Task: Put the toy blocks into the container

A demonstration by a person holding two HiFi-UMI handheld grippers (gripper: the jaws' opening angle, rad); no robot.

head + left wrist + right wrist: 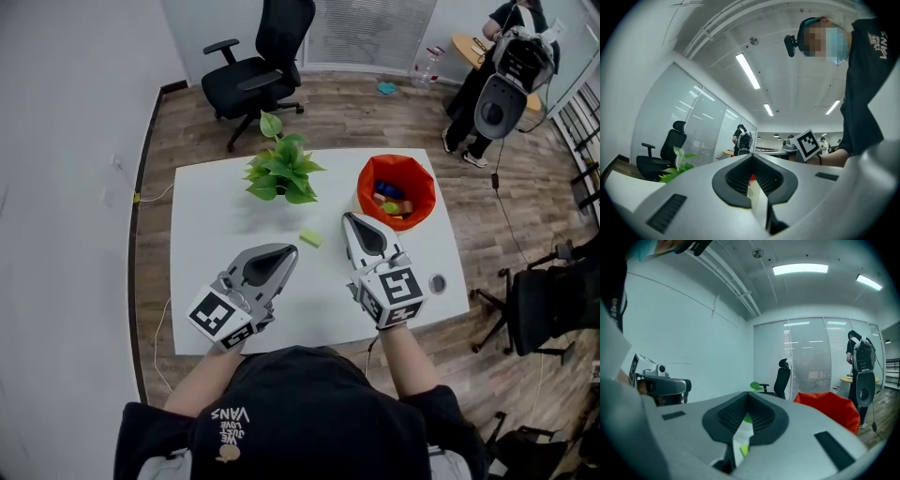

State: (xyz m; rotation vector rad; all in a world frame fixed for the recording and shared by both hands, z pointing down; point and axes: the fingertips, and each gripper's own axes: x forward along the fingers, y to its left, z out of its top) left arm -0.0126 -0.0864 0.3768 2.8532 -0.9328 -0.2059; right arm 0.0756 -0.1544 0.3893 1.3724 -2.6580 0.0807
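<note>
While one pale green block [310, 237] lies loose on the white table [211, 234], the head view shows it between the two tips, just ahead of the left gripper [289, 250] and a little apart from the right gripper [349, 219]. The orange container [367, 183] stands beyond the right gripper and already holds several coloured blocks [391, 199]. A potted plant [281, 171] sits behind the loose block.

In the left gripper view, the left gripper [751, 157] has its jaws closed tip to tip with nothing pinched. Only a bit of red shows through the gap beyond them.

In the right gripper view, the right gripper [748, 395] is likewise closed and empty. Slivers of green show through its gap, and the container [829, 406] is close on its right.

The remaining pick probably suits the left gripper. It should spread its jaws first, straddle the block's flat sides low on the table, and squeeze squarely. Then it should carry the block above the soft rim before letting go, keeping clear of the leaves.
</note>
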